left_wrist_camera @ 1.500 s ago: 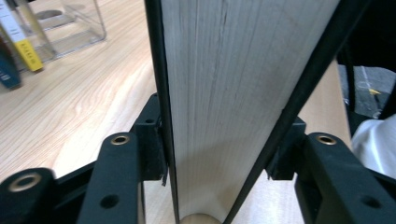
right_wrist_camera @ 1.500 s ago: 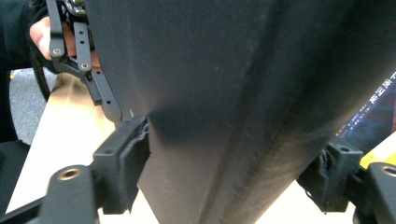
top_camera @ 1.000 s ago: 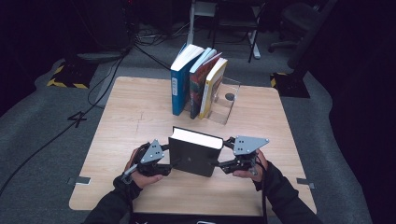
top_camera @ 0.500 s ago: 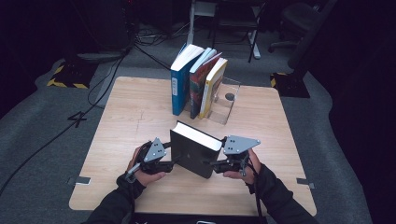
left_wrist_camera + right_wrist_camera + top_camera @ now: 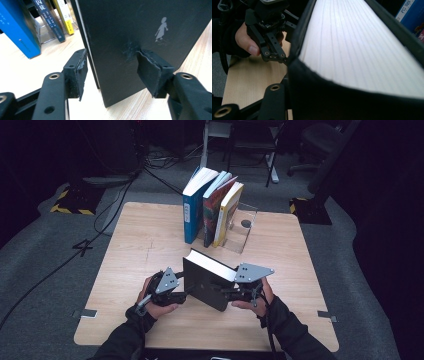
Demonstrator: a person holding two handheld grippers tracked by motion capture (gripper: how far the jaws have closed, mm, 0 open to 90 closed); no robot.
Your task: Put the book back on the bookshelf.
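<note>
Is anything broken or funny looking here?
Yes. The black book has a scuffed patch on its cover beside the left claw, whose rubber pads look torn. On the table, the three shelved books lean sideways.

Two hands, two tools, at the near edge of the bench

The left hand-held gripper (image 5: pixel 186 294) sits low at the near left, gripped in the left hand (image 5: pixel 156 296), its jaws pointing right and standing apart: in the left gripper view one pad (image 5: pixel 153 72) touches a dark cover while the other (image 5: pixel 80 71) stands clear of it. The right hand-held gripper (image 5: pixel 226 295) lies at the near right in the right hand (image 5: pixel 256 295), pointing left toward its partner, its jaws having just been closing with a black book between them. Both dark-sleeved forearms come in from the near side and angle inward, wrists held level just above the wood.
</note>
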